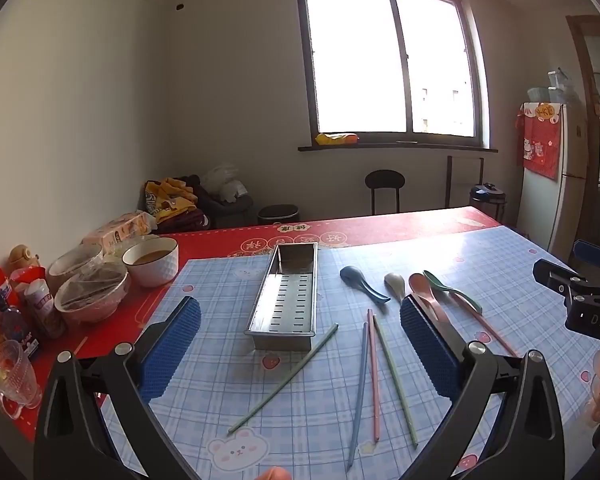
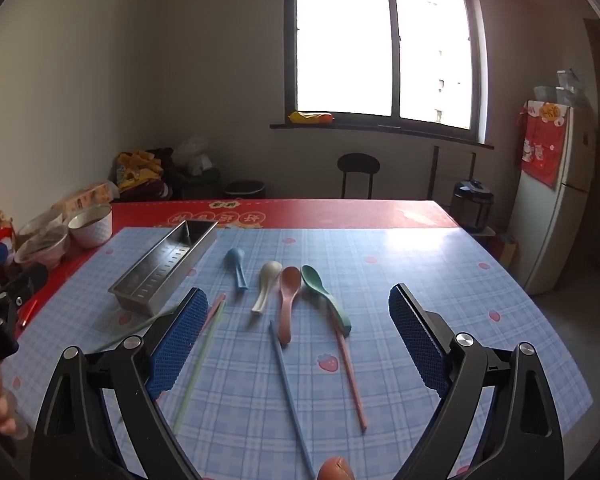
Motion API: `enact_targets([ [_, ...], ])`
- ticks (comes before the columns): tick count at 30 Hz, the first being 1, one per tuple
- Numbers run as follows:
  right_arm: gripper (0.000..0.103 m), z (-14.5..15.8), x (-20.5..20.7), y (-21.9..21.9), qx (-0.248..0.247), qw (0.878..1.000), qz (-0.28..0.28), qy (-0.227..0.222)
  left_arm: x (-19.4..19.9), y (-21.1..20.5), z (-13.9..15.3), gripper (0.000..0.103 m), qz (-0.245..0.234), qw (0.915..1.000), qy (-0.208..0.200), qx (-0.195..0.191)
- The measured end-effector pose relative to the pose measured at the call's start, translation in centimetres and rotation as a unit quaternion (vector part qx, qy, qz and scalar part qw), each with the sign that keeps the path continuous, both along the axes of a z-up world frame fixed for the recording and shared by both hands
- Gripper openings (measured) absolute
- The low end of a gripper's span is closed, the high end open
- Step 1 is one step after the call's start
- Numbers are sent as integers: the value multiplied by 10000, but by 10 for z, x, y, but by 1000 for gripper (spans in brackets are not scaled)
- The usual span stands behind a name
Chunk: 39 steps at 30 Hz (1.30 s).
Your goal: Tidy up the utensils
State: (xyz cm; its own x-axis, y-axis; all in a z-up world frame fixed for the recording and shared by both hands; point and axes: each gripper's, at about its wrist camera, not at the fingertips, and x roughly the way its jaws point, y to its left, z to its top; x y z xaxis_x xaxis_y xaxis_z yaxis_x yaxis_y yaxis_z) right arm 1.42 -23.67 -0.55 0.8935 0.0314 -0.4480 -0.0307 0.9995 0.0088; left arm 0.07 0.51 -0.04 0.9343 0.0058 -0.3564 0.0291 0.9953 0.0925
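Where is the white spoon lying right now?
In both wrist views the white spoon lies on the blue checked mat, second in the spoon row, between the blue spoon and the pink spoon.

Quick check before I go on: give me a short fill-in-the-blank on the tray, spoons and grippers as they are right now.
1. The metal tray holds ____ utensils.
2. The number of spoons on the checked mat is ____.
3. The spoon nearest the tray is the ____ spoon.
4. The left gripper and the right gripper both have their jaws ____.

Missing words: no; four; blue; open
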Motion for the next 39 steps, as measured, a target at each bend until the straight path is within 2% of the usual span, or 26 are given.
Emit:
enact_targets([
  [39,89,-3,-2,3,-6,10000,-21,2,-3,4,0,98,7,10000,16,2],
])
